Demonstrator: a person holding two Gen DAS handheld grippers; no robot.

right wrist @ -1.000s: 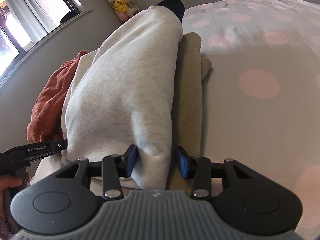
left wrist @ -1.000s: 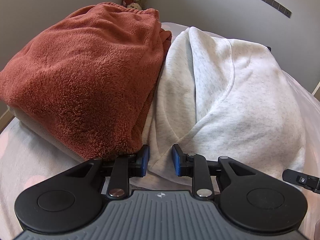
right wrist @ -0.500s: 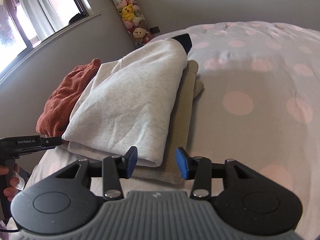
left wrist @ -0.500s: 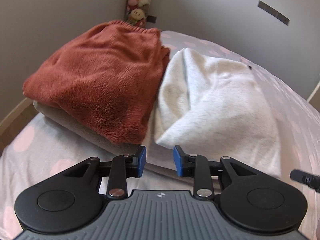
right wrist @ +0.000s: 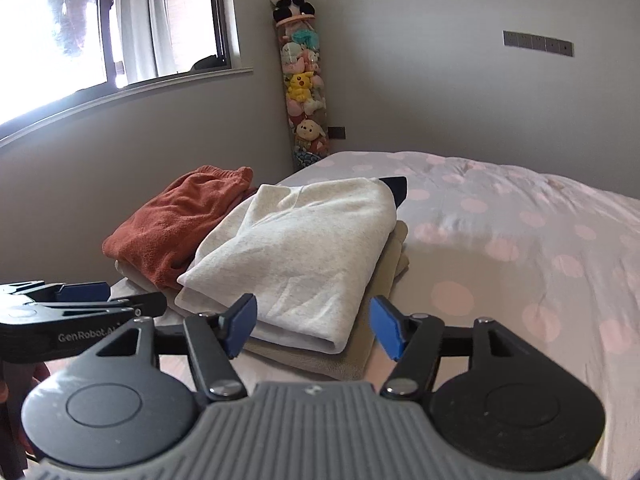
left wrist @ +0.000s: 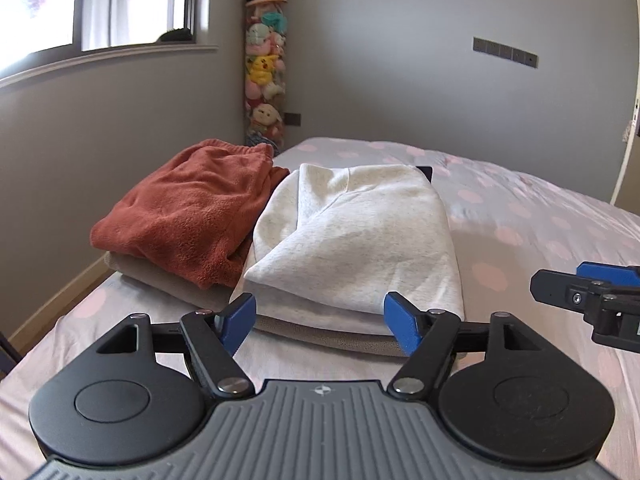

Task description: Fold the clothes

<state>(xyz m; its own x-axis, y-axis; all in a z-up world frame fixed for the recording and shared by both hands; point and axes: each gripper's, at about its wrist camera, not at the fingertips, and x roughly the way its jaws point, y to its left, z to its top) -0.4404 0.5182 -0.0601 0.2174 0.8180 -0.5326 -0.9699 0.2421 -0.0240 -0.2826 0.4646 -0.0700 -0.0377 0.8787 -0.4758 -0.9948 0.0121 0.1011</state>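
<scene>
Grey-white sweatshirt (left wrist: 360, 240) released, folded on the bed (left wrist: 540, 216); left tool (left wrist: 320, 320) and right tool (right wrist: 312, 326) pull back, jaws spreading empty.

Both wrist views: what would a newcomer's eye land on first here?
The folded pale grey sweatshirt lying on a beige garment at the near corner of the polka-dot bed, with a rust fleece garment folded on its window side. Behind them, a tall tube of plush toys fills the room's corner.
</scene>
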